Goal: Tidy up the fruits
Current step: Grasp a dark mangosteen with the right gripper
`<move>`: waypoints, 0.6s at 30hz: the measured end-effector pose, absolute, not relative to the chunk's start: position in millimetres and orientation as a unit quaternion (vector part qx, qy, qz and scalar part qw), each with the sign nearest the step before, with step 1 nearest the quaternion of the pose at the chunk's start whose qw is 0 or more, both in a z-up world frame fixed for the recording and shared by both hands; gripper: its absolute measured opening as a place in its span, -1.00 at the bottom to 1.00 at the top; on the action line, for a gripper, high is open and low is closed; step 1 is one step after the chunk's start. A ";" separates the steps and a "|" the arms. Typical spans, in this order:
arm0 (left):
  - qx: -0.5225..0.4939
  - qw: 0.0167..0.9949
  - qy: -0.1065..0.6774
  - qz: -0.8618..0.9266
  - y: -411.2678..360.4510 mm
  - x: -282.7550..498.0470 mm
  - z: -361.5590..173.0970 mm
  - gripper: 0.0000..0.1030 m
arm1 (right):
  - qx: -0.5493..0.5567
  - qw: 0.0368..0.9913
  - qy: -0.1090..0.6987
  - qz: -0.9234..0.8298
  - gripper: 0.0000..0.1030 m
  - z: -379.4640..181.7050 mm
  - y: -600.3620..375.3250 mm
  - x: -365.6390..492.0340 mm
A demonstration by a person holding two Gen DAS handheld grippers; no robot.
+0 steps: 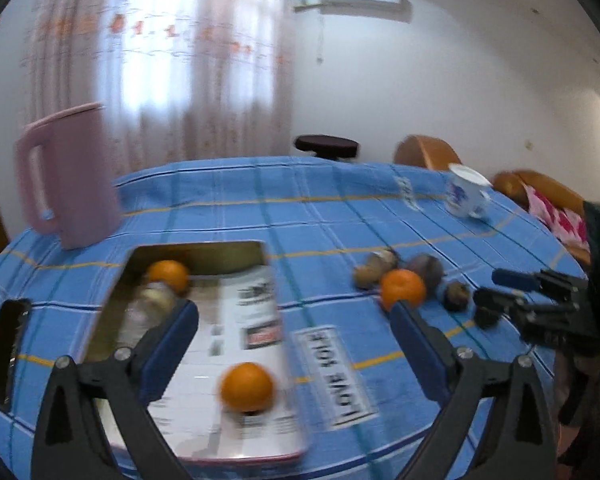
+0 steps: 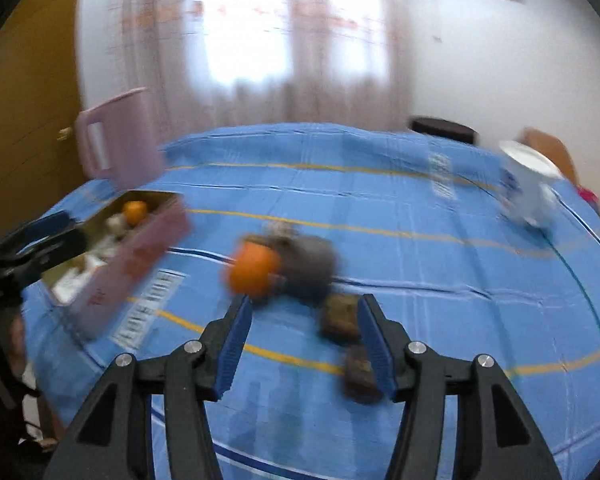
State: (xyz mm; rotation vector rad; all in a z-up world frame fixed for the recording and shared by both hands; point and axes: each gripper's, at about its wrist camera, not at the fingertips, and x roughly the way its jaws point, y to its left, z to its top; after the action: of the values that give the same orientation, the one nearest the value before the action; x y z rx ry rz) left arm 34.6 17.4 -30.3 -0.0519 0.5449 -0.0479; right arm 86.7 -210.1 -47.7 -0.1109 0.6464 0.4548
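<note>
Fruit on a blue checked bench (image 1: 228, 204) by a curtained window (image 1: 160, 40)

Both hand-held grippers, left (image 1: 294, 316) and right (image 2: 304, 316), are hanging apart, holding nothing; two oranges (image 1: 247, 387) are sitting in the tin tray (image 1: 204, 252) at nine o'clock, another orange (image 2: 254, 269) with brown fruits mid-bench.

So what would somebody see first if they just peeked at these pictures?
Probably the bright round orange lying on paper at the near end of the rectangular metal tin, between the open left gripper fingers. Next, the tall pink plastic jug behind the tin, and the fruit pile around another orange on the blue checked tablecloth.
</note>
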 end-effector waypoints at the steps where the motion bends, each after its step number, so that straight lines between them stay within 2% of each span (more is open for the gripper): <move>1: -0.018 0.961 0.273 -0.031 8.4 37.5 -31.0 0.92 | -0.050 0.921 0.323 0.212 0.10 -50.0 -218.6 90.5; 10: 0.013 0.949 0.306 -0.072 -32.9 63.6 -40.5 0.92 | -0.053 0.898 0.383 0.209 0.09 -75.0 -229.5 109.1; 12: 0.014 0.948 0.311 -0.072 -33.8 67.2 -41.8 0.92 | -0.054 0.897 0.389 0.204 -0.06 -80.0 -232.1 111.5; 18: 0.016 0.945 0.318 -0.078 -41.9 78.4 -43.9 0.92 | -0.064 0.892 0.394 0.212 -0.23 -81.8 -226.9 112.8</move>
State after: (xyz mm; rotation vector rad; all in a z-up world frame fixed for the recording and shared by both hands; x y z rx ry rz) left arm 78.4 -41.9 -43.9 0.0329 0.6473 -0.1594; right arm 112.8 -226.9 -81.8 -0.1334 0.8167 0.4405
